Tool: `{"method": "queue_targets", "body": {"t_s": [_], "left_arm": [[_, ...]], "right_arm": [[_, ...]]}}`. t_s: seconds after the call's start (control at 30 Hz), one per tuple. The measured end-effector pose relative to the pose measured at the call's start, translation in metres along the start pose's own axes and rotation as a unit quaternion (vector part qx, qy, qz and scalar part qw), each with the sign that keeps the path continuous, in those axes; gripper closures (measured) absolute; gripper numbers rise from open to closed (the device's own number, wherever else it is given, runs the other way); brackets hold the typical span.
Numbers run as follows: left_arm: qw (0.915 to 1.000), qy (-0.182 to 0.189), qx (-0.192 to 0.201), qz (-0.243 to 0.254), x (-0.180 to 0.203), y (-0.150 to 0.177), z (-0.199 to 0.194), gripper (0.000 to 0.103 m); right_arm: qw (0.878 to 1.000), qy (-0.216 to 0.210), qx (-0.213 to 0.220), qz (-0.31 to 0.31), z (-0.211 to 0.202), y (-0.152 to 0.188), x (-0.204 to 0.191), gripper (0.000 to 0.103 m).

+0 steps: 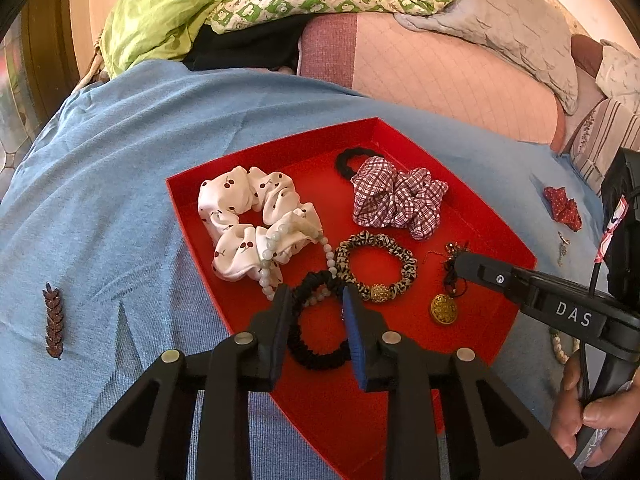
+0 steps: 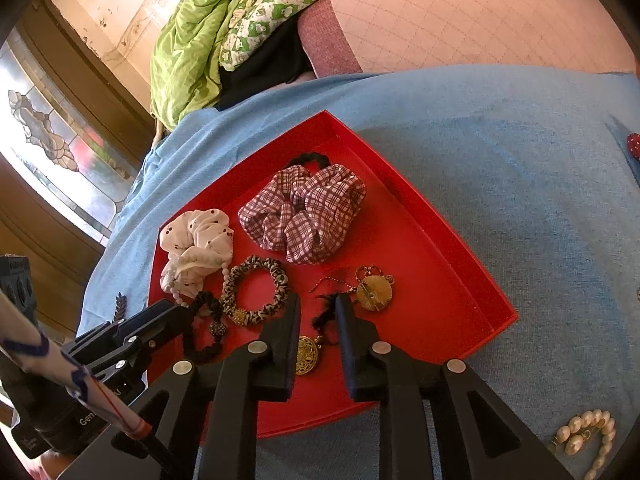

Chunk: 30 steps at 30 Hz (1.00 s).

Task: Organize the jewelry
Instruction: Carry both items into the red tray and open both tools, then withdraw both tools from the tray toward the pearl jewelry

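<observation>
While both grippers hang over the red tray (image 1: 280, 152) on the blue cloth (image 1: 120, 160), you look to be at the drop-off end of a placing step. Your left gripper (image 1: 316, 300) has its jaws parted, straddling the black hair tie (image 1: 298, 344) that lies flat on the tray floor; the pads stand clear of it, so it reads as released. Your right gripper (image 2: 318, 312) is likewise spread, with the black-tasselled gold pendant (image 2: 307, 354) lying between its fingers on the tray, apparently let go. Already in the tray: cherry scrunchie (image 1: 240, 216) with a pale bead bracelet (image 1: 272, 256) draped over it, plaid scrunchie (image 1: 396, 200), leopard hair tie (image 1: 376, 268), gold brooch (image 2: 374, 288), a second black tie (image 1: 352, 160) at the back. Still out on the cloth: pearl bracelet (image 2: 586, 436) near your right side, red dotted bow (image 1: 562, 208), a small metal piece (image 1: 562, 246) beside it, and the leaf-shaped clip (image 1: 53, 320) well off to your left. Next move, as I judge it: lift both clear without snagging the tassel or the tie, then send the right to the pearls and the left to the leaf clip. The pearls are loose and will drape, so pinch mid-strand.
</observation>
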State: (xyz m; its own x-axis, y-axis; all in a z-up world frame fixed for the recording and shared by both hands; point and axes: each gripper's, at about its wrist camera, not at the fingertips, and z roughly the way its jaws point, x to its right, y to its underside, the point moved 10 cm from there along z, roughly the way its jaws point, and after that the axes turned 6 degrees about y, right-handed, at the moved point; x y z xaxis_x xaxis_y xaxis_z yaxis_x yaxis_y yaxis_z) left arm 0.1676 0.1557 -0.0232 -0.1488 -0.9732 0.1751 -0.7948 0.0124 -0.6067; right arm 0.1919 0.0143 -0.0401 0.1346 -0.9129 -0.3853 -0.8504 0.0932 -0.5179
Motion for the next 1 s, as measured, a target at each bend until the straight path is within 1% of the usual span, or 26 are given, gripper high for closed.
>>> {"method": "queue_targets", "body": {"t_s": [0.13, 0.37, 0.5, 0.67, 0.77, 1.0], "left_arm": [[1.0, 0.0, 0.004, 0.0, 0.001, -0.001, -0.002, 0.078], [0.9999, -0.004, 0.015, 0.003, 0.002, -0.005, -0.008, 0.077], [0.9996, -0.009, 0.023, 0.012, 0.005, -0.008, -0.011, 0.074], [0.9993, -0.015, 0.026, 0.02, 0.007, -0.009, -0.011, 0.072], [0.9991, -0.019, 0.028, 0.024, 0.008, -0.009, -0.011, 0.069], [0.9986, -0.028, 0.029, 0.035, 0.009, -0.009, -0.012, 0.067]], "right_arm": [[1.0, 0.0, 0.002, 0.003, -0.002, -0.001, 0.0, 0.076], [1.0, -0.004, 0.007, 0.004, -0.008, -0.005, -0.001, 0.076], [1.0, -0.006, 0.011, 0.007, -0.013, -0.007, -0.001, 0.076], [1.0, -0.007, 0.012, 0.01, -0.016, -0.008, 0.002, 0.076], [1.0, -0.008, 0.013, 0.01, -0.017, -0.008, 0.002, 0.076], [1.0, -0.009, 0.012, 0.009, -0.018, -0.007, 0.001, 0.076]]}}
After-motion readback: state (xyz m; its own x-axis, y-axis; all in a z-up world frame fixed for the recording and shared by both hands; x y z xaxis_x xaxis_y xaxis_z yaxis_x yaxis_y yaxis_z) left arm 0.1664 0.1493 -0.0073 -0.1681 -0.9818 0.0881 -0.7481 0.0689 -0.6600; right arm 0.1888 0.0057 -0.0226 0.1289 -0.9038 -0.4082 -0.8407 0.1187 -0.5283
